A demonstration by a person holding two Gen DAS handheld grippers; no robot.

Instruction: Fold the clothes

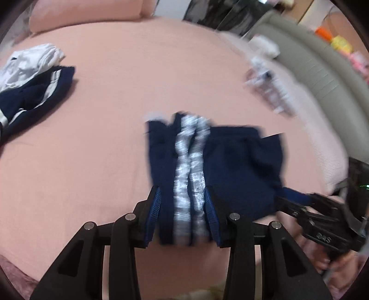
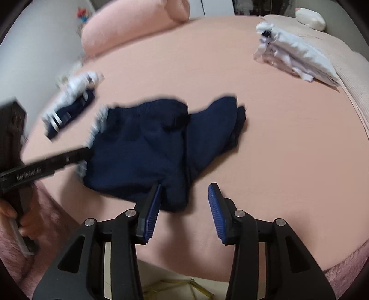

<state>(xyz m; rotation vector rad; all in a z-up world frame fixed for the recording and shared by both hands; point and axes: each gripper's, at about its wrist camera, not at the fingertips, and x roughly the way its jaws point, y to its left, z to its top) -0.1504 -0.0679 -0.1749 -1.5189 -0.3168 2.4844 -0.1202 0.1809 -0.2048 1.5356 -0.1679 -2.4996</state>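
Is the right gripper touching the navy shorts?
Cannot tell. In the right wrist view the right gripper stands open, its left finger overlapping the navy shorts, but blur hides any contact or gap.

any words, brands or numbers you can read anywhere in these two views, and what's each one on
"GenRobot.ai", roughly: pale lettering on the side of the black left gripper in the right wrist view, motion-blurred, so the reading is uncertain.
Pale markings on the black right gripper body in the left wrist view: too blurred to read.
Red and blue picture on the white wall: no legible text.
Navy striped shorts: no readable label.
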